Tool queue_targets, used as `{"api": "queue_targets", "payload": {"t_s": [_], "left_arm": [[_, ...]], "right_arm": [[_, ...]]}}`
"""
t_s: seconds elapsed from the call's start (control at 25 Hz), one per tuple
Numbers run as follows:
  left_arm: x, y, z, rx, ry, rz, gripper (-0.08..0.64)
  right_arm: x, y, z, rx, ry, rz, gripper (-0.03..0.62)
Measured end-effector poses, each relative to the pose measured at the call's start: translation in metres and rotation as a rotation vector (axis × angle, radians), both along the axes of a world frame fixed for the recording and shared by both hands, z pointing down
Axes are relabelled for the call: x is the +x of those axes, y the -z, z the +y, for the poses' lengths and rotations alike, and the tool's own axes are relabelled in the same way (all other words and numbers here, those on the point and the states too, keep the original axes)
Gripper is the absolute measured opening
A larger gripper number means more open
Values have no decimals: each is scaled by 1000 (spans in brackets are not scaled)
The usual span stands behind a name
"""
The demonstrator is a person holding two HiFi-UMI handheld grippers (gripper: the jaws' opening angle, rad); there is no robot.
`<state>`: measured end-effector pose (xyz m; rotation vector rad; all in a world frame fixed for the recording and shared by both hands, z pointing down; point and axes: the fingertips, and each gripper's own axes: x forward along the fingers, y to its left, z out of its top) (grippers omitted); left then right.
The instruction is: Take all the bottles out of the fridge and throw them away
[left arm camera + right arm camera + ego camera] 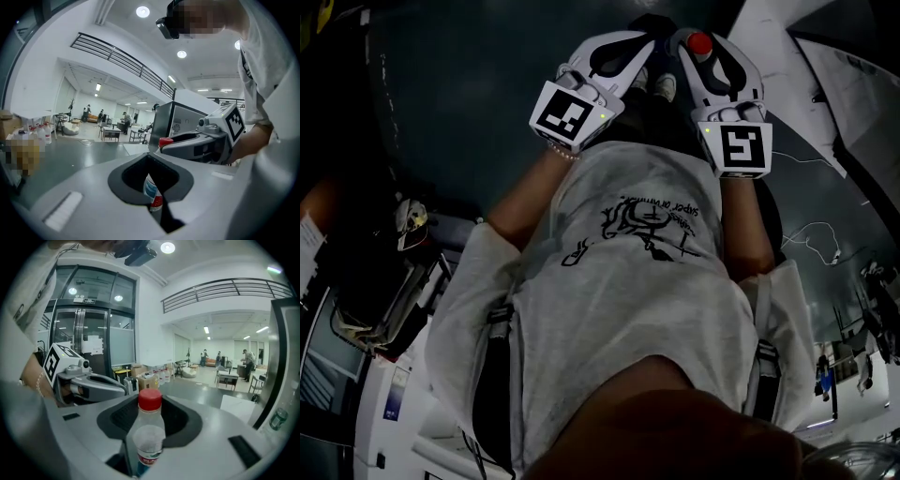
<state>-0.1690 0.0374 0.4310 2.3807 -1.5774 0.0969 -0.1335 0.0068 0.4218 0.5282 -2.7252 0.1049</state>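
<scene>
Disposal carry: left gripper point(633, 49) fingers clamp a bottle point(152, 192), right gripper point(694, 42) fingers clamp a second bottle point(149, 427); next move likely needs locating a bin, then release.

Bottle point(149, 437) clear smooth plastic; floor point(206, 386) glossy; shirt point(619, 300) matt cloth.

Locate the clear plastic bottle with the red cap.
The red-capped clear plastic bottle stands gripped in the right gripper's jaws, low centre in the right gripper view; the head view shows its cap at top, beside the left gripper.
</scene>
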Motion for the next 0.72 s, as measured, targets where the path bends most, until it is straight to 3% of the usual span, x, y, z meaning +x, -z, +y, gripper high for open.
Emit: {"api": "queue_targets", "payload": {"t_s": [0.72], "left_arm": [[-6, -102, -1, -79, 6, -2, 8]], "right_arm": [[-5, -110, 2, -41, 17, 56, 156]]}}
